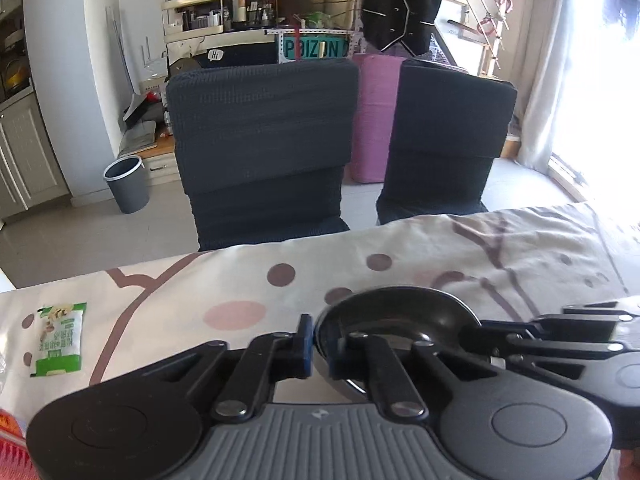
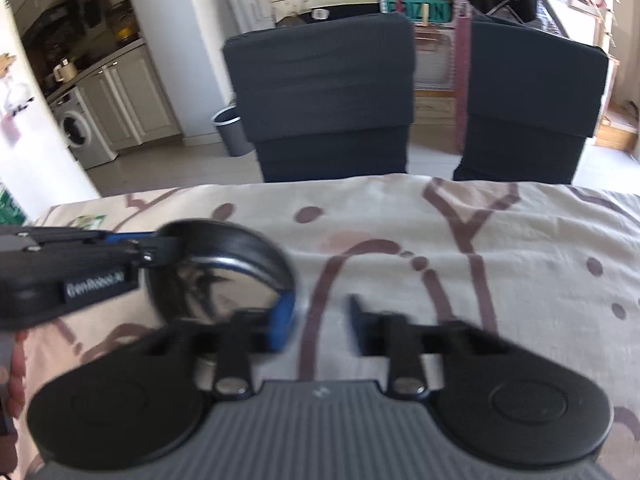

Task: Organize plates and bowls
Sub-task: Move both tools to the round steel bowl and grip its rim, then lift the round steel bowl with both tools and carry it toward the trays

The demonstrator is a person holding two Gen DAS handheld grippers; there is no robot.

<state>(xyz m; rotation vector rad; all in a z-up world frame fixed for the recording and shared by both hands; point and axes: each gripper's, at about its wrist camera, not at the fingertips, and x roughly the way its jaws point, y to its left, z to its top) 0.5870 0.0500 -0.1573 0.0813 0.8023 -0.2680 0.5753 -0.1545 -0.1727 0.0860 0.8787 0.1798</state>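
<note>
A black glossy bowl [image 1: 394, 316] sits on the patterned tablecloth [image 1: 224, 280]. My left gripper [image 1: 320, 346] is shut on the bowl's left rim, with one blue pad outside the wall and the other finger inside. In the right wrist view the same bowl [image 2: 220, 276] lies left of centre, and the left gripper [image 2: 160, 248] holds its far left edge. My right gripper [image 2: 320, 320] is at the bowl's right side. Its left blue pad [image 2: 284, 320] overlaps the rim and its right finger [image 2: 358, 326] stands apart, with bare cloth between them. That view is blurred.
A green and white snack packet [image 1: 58, 340] lies on the cloth to the left. Two dark chairs [image 1: 264, 140] [image 1: 448, 140] stand against the table's far edge. A grey bin [image 1: 126, 184] is on the floor behind them. A hand [image 2: 16, 364] shows at the left edge.
</note>
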